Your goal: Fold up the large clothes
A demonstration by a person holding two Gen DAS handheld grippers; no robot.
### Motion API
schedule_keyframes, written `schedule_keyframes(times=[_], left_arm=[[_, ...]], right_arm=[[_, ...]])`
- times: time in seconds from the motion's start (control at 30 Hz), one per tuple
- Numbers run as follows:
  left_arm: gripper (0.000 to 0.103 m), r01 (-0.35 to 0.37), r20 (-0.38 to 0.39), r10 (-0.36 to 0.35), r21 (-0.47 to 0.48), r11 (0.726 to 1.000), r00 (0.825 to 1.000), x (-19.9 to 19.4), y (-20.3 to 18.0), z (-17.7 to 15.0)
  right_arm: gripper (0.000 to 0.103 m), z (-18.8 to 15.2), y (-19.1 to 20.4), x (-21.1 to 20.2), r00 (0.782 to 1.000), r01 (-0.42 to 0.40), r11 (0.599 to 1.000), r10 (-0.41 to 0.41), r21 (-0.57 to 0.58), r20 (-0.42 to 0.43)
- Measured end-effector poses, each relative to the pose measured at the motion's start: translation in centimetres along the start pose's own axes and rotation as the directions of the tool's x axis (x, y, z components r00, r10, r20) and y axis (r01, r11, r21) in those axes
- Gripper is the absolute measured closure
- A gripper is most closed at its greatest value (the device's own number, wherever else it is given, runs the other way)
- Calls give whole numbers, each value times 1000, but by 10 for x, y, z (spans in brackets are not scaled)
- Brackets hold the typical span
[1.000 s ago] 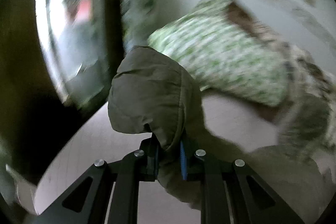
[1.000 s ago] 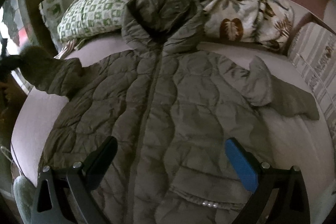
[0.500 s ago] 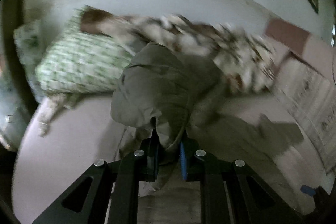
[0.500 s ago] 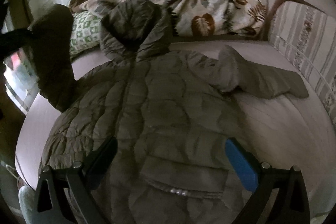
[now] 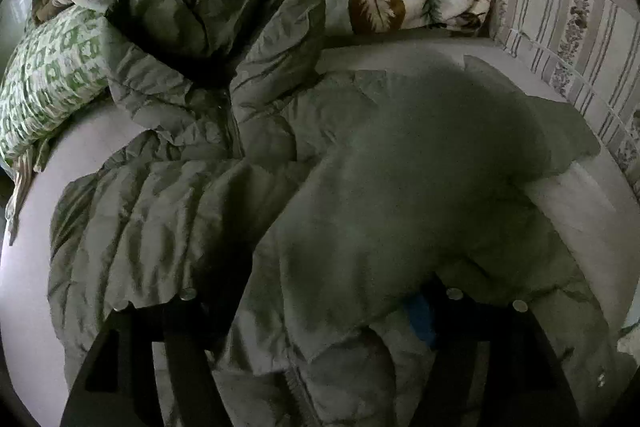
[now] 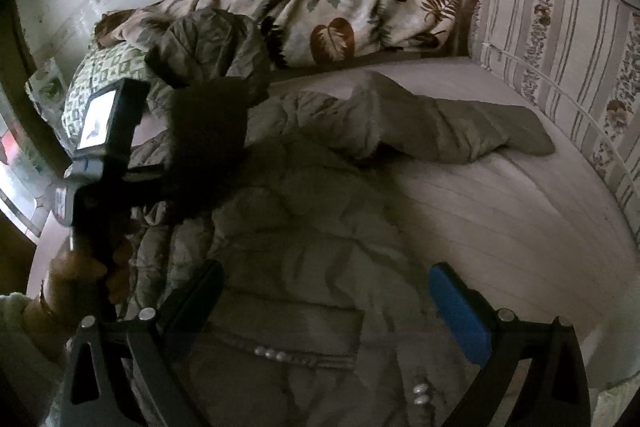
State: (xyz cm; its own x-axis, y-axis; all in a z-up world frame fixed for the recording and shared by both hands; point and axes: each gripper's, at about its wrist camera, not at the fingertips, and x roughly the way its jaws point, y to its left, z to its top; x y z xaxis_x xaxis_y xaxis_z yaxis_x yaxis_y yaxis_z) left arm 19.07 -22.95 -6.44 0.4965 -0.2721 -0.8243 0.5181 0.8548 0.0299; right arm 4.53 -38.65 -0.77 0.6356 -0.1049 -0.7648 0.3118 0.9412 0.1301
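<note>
Left wrist view: left gripper [image 5: 320, 311], just opening, spread around jacket sleeve [image 5: 400, 187].

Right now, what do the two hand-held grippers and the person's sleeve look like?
Both are black frames with triangular cut-outs and silver bolts. The right hand-held gripper has one black finger and one blue pad. The left hand-held gripper, also blue-padded, carries a small lit screen on its back. The sleeve is pale and knitted.
</note>
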Motion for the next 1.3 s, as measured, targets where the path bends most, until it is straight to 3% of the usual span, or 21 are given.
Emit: schedule_keyframes(times=[0.17,0.3,0.37,0.4,0.5,0.53,0.63,0.73,0.77,0.8,0.9,1.03,1.1,1.23,1.3], left_arm=[[26,12,68,-12,-4,1000,998,-40,28,-5],[22,-80,125,85,-46,996,989,-60,72,-12],[22,-97,115,107,-86,992,988,-66,97,-18],[22,-92,115,106,-115,989,988,-69,111,-21],[21,-131,98,147,-156,979,984,-65,137,-28],[21,-152,84,166,-159,976,982,-59,144,-25],[21,-224,22,231,-175,959,973,-40,164,-29],[21,-259,-37,257,-180,949,966,-15,177,-35],[22,-271,-54,266,-179,946,962,-10,178,-37],[22,-277,-75,268,-186,943,961,-3,180,-40],[22,-261,-77,250,-209,943,965,-1,180,-49],[21,-253,-84,241,-206,945,967,4,175,-50],[21,-254,-94,239,-207,945,966,8,172,-51],[21,-304,-121,286,-178,936,951,19,162,-54],[21,-317,-116,300,-171,933,947,20,159,-56]], right_arm=[[0,12,5,9,1000,0,1000,0,-28,5],[0,32,11,49,997,-66,997,64,-35,-29],[0,41,12,78,988,-114,993,116,25,-99],[0,47,13,90,976,-170,982,179,84,-119],[0,60,22,108,955,-263,950,282,167,-97],[0,66,29,115,955,-262,951,280,163,-99],[0,74,45,149,972,-112,985,136,133,-193],[0,73,46,174,967,-85,984,119,156,-225],[6,72,46,181,964,-96,981,135,171,-231],[30,72,47,187,961,-107,979,147,175,-234],[69,83,60,184,968,-137,987,152,87,-198],[76,112,79,154,998,-53,991,50,-125,-34],[76,123,81,150,1000,4,986,0,-166,21],[83,129,64,188,995,84,987,-90,-135,-42],[83,118,44,212,985,93,990,-108,-108,-138]])
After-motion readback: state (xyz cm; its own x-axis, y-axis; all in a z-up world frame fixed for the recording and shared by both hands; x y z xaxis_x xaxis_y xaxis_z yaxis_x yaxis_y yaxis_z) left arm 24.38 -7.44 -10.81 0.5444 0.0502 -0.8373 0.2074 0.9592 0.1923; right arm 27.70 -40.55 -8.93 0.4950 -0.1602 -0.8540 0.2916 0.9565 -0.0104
